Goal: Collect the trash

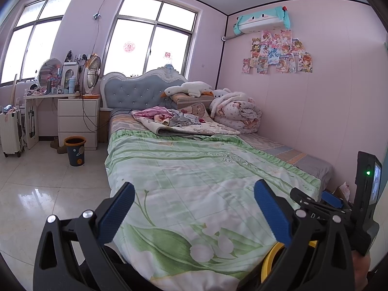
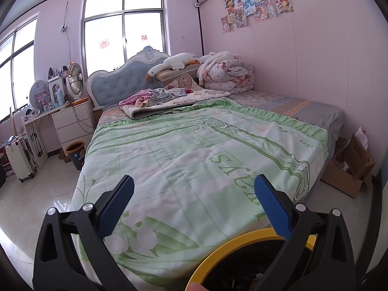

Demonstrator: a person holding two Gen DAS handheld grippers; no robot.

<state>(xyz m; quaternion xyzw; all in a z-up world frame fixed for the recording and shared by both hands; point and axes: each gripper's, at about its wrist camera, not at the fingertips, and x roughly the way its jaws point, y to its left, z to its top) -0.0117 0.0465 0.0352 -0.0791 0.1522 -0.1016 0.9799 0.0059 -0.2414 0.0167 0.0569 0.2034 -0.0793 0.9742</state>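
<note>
Right wrist: both tongs [image 2: 194, 194] wide, empty — yellow-rimmed bin [image 2: 218, 249] below, bed [image 2: 194, 145] ahead.

A round bin with a yellow rim [image 2: 219, 247] sits at the foot edge of the bed, low in the right wrist view, its dark inside holding a jumble of dark scraps too blurred to identify. The left wrist view catches an arc of the same yellow rim [image 1: 269, 262]. A second bin, dark blue with an orange rim [image 1: 75, 150], stands upright on the tiled floor beside the bed's left edge, near the headboard end.
</note>
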